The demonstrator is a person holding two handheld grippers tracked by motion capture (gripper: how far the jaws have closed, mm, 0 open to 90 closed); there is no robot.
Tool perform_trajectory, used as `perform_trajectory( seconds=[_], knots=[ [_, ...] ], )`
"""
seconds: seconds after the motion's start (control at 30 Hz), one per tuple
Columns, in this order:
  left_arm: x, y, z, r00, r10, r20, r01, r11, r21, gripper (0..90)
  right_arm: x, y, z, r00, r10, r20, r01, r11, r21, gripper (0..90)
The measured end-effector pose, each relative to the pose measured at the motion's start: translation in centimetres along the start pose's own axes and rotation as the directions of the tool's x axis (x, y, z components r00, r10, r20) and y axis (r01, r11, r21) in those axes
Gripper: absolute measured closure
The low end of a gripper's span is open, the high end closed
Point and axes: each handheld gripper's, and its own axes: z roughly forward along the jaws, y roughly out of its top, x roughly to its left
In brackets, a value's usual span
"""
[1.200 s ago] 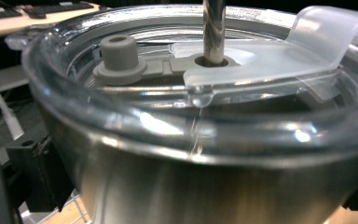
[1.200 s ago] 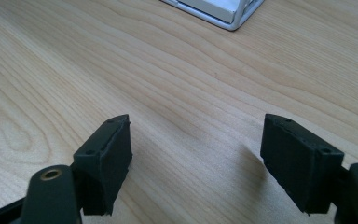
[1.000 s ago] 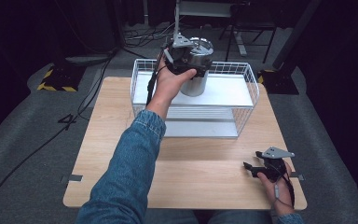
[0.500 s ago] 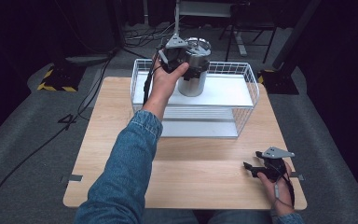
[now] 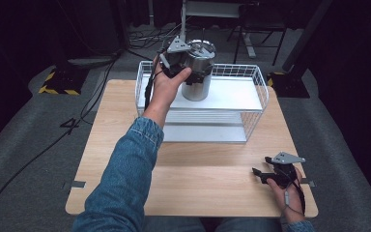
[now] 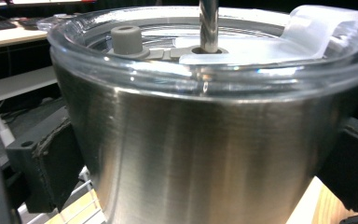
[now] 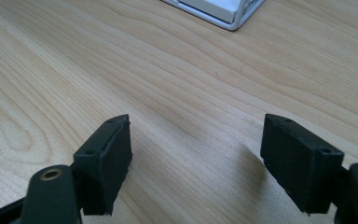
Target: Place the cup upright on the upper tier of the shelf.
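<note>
The left tool [image 5: 186, 67] clamps a steel tumbler [image 5: 196, 72] over the wire rack's [image 5: 256, 104] white shelf; gripped on smooth, tapering metal, it could slip or tip. The right tool [image 5: 263, 175] rests wide open on the tabletop [image 5: 198, 179], far from it.

Steel tumbler [image 6: 205, 158] with clear lid [image 6: 214, 60], grey plug [image 6: 127, 38] and metal straw [image 6: 209, 23], clamped between the left gripper's [image 6: 200, 168] 2 black jaws.

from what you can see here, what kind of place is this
Probably a lab or studio set up for recording, not a home: a lone wooden table on grey carpet, dark surroundings, loose floor cables, hazard-striped stand base.
</note>
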Motion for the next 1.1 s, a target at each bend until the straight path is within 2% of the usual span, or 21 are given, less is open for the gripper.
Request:
perform_trajectory(
  seconds=[0.07, 0.37, 0.63, 0.83, 1.1],
  knots=[
    [-0.1, -0.1, -0.4, 0.9997, -0.001, -0.025, 0.001, 1.0, -0.003, 2.5, 0.0, 0.0, 0.0, 1.0, 0.001, 0.0, -0.001, 1.0, 0.0, 25.2],
    [0.1, -0.4, -1.6, 0.9992, 0.032, -0.026, -0.032, 0.9995, -0.001, 2.7, 0.0, 0.0, 0.0, 1.0, 0.0, -0.001, 0.0, 1.0, 0.001, 25.3],
    [0.5, -0.7, -3.9, 0.9998, -0.001, -0.019, 0.001, 0.9996, -0.027, 6.9, 0.0, 0.0, 0.0, 1.0, 0.003, -0.004, -0.003, 1.0, 0.002, 25.2],
    [0.4, -0.9, -5.6, 0.9999, 0.012, -0.001, -0.012, 0.9996, -0.027, 9.2, -0.1, 0.0, 0.0, 0.9999, 0.001, -0.01, -0.001, 1.0, 0.006, 25.2],
    [-0.6, -1.3, -7.9, 0.9989, 0.036, 0.032, -0.035, 0.9988, -0.034, 9.7, -0.3, 0.1, 0.2, 0.9994, 0.015, -0.032, -0.015, 1.0, 0.013, 25.2]
  ],
)
